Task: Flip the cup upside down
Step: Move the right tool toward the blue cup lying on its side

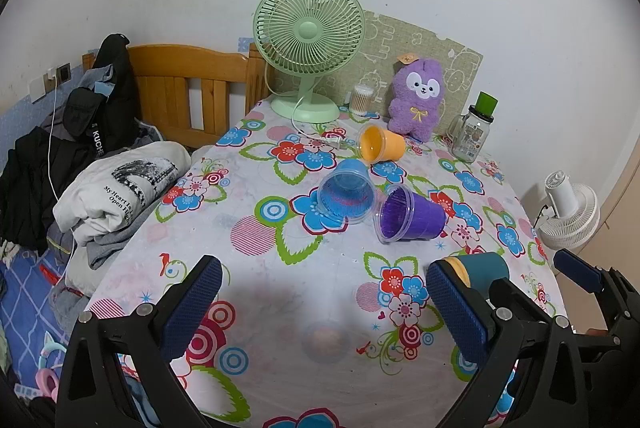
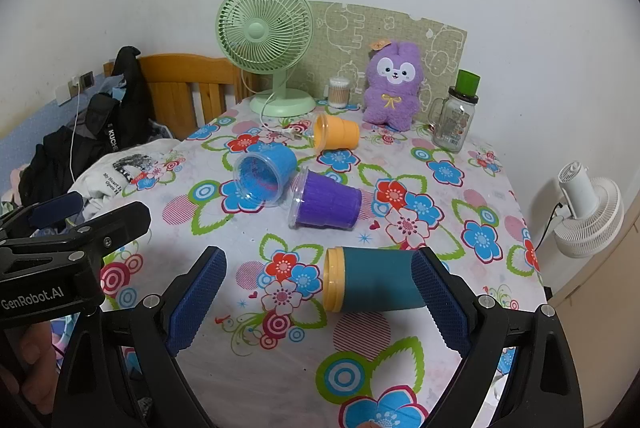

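Teal plastic cup with a yellow rim lies on its side on my bench, a flower-print cloth over it, mouth pointing left, near the front edge and toward the right. Starting from the left: my left claw hangs spread wide above bare cloth, pinching nothing. Beyond it a clear blue ribbed plastic cup lies tipped with its mouth toward me, and just beside it a purple ribbed plastic cup lies on its side too, the rims close, though I cannot tell if they touch. Behind those an orange plastic cup is also down on its side. Further right, my right claw is spread, and the teal cup sits between its fingers, its base against the right blue pad, while the left one stays well apart from the rim
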### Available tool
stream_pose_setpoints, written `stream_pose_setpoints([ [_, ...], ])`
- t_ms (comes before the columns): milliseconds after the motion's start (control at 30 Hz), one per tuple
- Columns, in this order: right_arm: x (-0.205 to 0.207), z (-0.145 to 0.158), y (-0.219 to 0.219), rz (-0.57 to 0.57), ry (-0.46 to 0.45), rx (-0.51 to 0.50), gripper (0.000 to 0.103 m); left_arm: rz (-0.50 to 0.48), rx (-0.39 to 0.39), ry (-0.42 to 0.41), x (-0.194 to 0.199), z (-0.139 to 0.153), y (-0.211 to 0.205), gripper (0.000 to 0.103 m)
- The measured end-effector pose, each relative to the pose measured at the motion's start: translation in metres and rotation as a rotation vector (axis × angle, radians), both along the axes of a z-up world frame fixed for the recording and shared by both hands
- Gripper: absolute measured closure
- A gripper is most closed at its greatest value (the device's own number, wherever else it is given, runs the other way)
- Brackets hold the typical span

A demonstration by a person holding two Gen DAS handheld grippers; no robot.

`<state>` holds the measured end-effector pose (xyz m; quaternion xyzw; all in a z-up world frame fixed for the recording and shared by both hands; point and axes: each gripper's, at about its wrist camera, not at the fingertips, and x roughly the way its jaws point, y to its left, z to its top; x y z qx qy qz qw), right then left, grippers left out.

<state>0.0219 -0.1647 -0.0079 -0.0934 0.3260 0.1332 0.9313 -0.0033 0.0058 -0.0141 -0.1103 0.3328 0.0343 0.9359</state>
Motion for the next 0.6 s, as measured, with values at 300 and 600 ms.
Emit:
stream_pose_setpoints([
  [300,-0.0003,-0.0037,-0.001,0.001,0.0,-0.002,0.008,0.001,-0.001,0.002,0.0005,-0.0011,-0.0002,0.0],
  [600,0.0068,-0.0087,0.0021,0.001,0.032,-0.021,0.008,0.003,-0.008,0.022,0.0035,-0.0089,0.0011,0.0],
])
